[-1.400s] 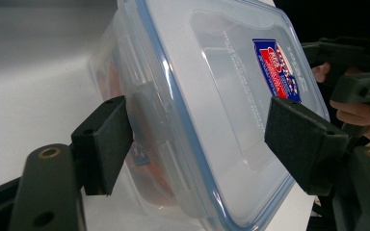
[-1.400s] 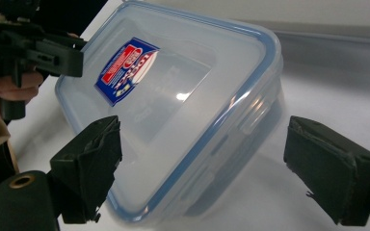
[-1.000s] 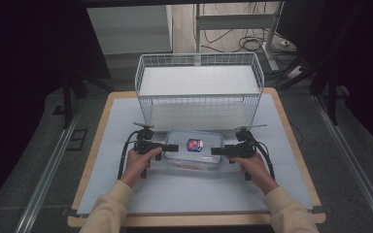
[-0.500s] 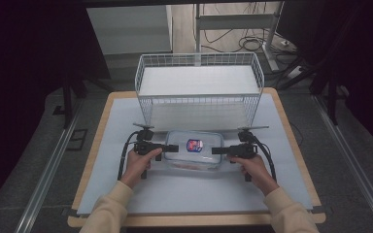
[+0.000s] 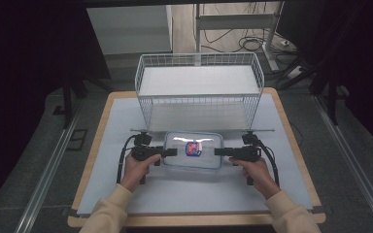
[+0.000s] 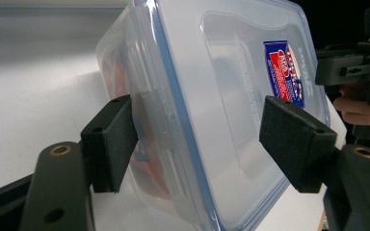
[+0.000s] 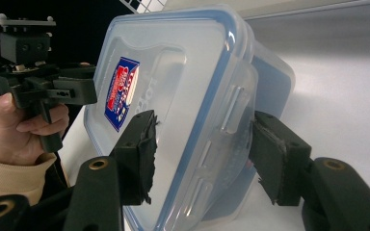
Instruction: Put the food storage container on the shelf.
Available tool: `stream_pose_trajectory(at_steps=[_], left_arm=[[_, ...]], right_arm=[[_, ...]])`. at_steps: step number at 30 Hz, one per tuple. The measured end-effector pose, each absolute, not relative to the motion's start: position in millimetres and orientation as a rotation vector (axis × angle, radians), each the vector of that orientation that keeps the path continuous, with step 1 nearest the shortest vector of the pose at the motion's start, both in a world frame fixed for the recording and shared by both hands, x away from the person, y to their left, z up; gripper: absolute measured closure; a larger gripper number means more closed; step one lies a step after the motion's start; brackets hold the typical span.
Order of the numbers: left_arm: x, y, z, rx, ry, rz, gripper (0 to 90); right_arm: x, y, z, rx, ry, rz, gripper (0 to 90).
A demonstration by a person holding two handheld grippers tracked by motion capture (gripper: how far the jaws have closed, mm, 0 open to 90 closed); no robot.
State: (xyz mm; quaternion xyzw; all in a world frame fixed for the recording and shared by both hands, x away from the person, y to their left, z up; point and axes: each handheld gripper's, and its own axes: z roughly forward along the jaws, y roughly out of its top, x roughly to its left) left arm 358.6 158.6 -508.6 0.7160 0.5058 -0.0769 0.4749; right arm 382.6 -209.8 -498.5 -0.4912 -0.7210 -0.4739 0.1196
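Near the front edge of the table, about midway between its left and right edges, sits the clear plastic container with its blue-rimmed lid on and a red-and-blue label on top. You have a gripper at each short end of it. Your left gripper reaches in from the left end; in the left gripper view its jaws are spread, one pad beside the container's side wall and the other over the lid, and the pad over the lid stands clear of the plastic. Your right gripper comes in from the right end; in the right gripper view its jaws also straddle that end of the container, one pad over the lid and one against the wall below, though whether they press the plastic cannot be told. Behind the container, toward the table's far edge, stands a white wire basket.
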Motion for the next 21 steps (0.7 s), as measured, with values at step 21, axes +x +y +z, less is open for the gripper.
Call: stream_pose_trajectory(at_steps=[21], left_arm=[[340, 161, -504, 1.738, 1.207, -0.119, 36.9]], right_arm=[[368, -211, -494, -1.424, -2.115, -1.446, 49.6]])
